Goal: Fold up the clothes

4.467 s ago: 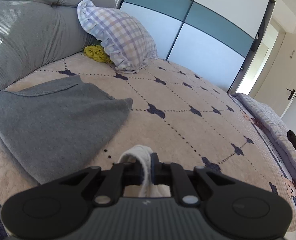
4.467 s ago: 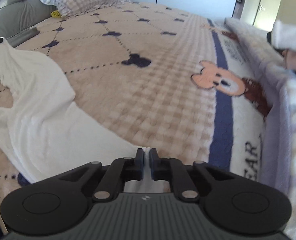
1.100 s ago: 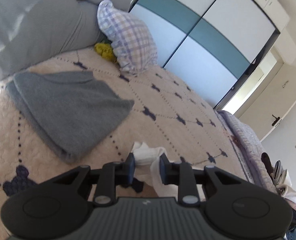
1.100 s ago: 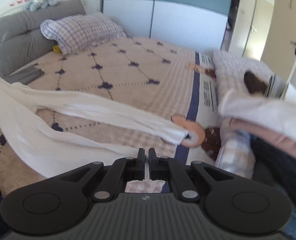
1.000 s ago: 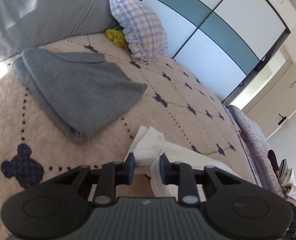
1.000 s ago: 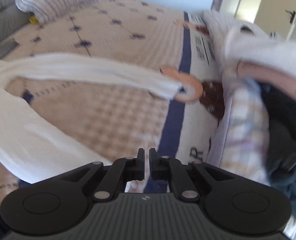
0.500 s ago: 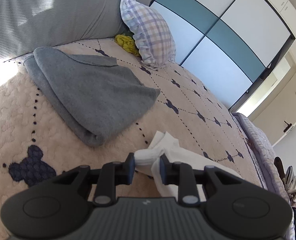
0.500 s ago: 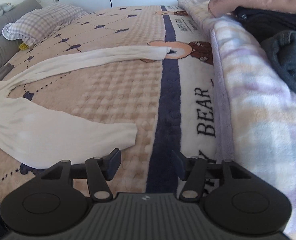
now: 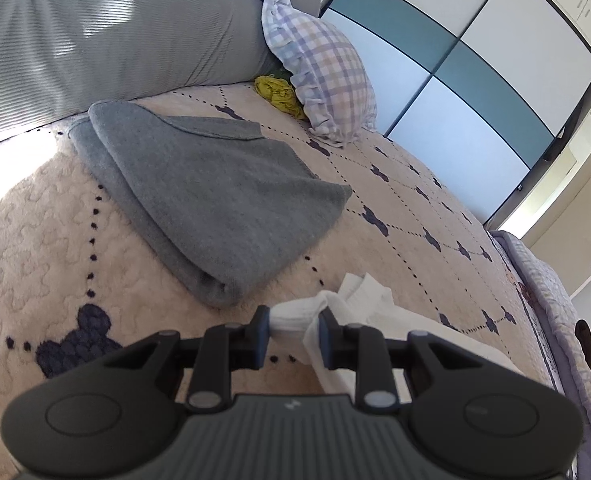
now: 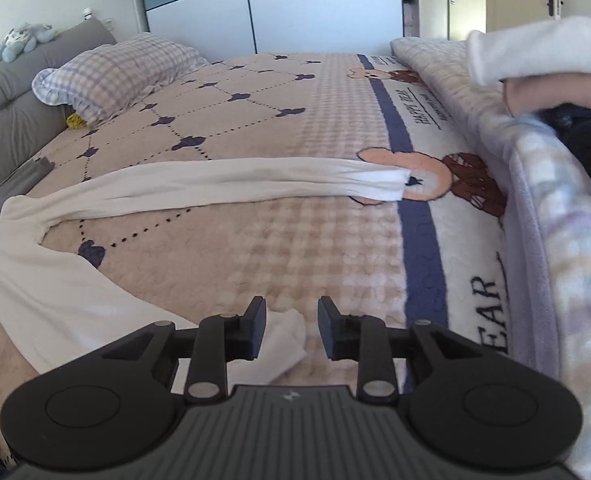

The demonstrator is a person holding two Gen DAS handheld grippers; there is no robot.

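A grey sweater (image 9: 215,196) lies folded near the bed's (image 10: 295,240) headboard edge. The white long-sleeved top (image 10: 199,180) is spread out, unfolded. The left gripper (image 9: 291,334) pinches its bunched cloth; the right gripper (image 10: 289,326) is closing around a cuff, fingers not yet pressing.
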